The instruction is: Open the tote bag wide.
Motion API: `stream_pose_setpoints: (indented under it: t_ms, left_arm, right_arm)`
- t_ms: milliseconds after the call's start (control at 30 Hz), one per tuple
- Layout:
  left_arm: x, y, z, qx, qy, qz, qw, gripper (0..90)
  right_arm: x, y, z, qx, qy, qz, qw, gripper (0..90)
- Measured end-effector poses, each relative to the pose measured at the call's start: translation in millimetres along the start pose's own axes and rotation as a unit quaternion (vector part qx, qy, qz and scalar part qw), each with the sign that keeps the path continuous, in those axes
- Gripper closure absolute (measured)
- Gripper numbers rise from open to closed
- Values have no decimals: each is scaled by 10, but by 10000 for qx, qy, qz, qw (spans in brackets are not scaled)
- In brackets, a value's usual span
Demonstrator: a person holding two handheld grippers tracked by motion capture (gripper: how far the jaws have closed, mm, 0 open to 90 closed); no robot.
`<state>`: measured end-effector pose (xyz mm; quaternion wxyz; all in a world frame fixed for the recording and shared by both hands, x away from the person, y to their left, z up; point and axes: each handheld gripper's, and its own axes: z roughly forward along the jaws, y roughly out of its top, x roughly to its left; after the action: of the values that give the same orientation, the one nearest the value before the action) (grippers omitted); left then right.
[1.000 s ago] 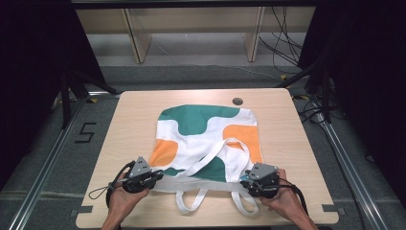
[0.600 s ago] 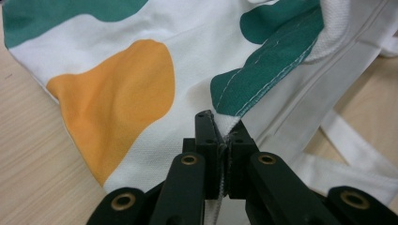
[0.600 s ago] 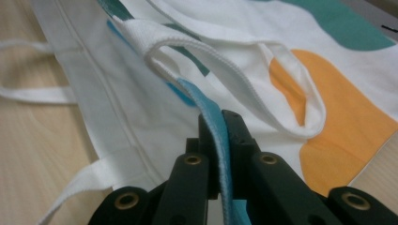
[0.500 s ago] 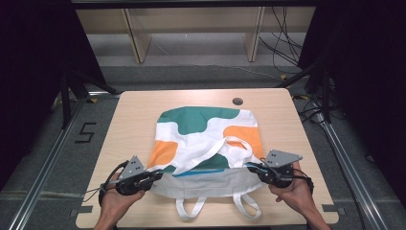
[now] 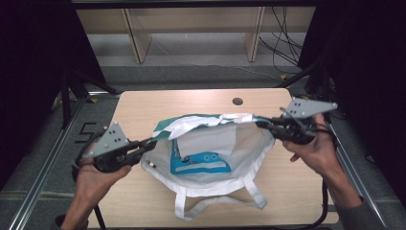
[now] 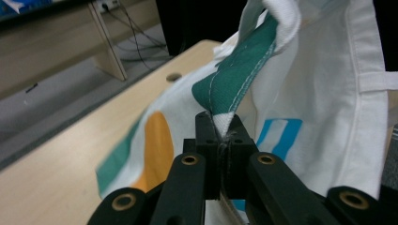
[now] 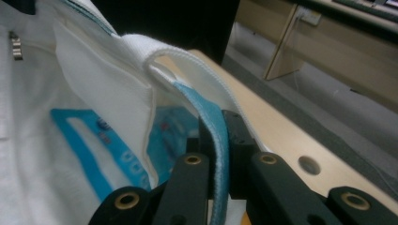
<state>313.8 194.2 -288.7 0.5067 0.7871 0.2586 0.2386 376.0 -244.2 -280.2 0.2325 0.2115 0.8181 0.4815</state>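
**Tote bag stretched between two hand-held grippers**

Left hand-held gripper point(image 5: 152, 142) clamped tight on the green-edged corner of the tote bag point(image 5: 210, 158). Right hand-held gripper point(image 5: 261, 123) pinched shut on the opposite edge, blue trim between its jaws. Held raised and spread above the tabletop point(image 5: 143, 103), white lining with blue print facing up, straps point(image 5: 218, 203) trailing onto the near edge.
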Motion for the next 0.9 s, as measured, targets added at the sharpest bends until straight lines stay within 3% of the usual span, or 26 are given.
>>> stream_pose_setpoints:
  t_ms: [100,133,200,267,333,500,533,567,767,800,900]
  left_arm:
    - [128,263,-62,-195,-85,-109,9997,869]
    - [186,343,-90,-221,-118,-128,9996,870]
    - [310,468,-110,-466,-208,-337,9981,870]
    - [427,544,-62,-548,-254,-451,9972,869]
    - [531,546,64,-498,-191,-547,9971,869]
    - [711,388,348,-564,-384,-977,9929,862]
    - [724,358,400,-532,-394,-995,9928,860]
    - [729,294,493,-402,-418,-1009,9932,859]
    - [710,41,662,-74,-493,-1050,9932,851]
    - [702,-28,698,13,-531,-1073,9928,846]
    - [686,-255,797,126,-657,-1197,9905,842]
  right_arm:
    - [-157,265,-53,-76,-48,-30,10000,884]
    - [-177,342,-66,-60,-89,128,9999,884]
    - [-267,484,-95,-57,17,148,9999,884]
    - [-339,587,-84,-69,0,238,9997,884]
    - [-424,632,-32,19,-102,173,9998,884]
    - [-588,516,175,318,-191,412,9985,883]
    - [-600,478,232,298,-267,526,9978,883]
    - [-655,410,308,517,-337,510,9968,883]
    - [-741,242,474,714,-330,663,9947,883]
    - [-734,213,508,750,-316,781,9936,883]
    - [-726,119,608,975,-350,727,9920,882]
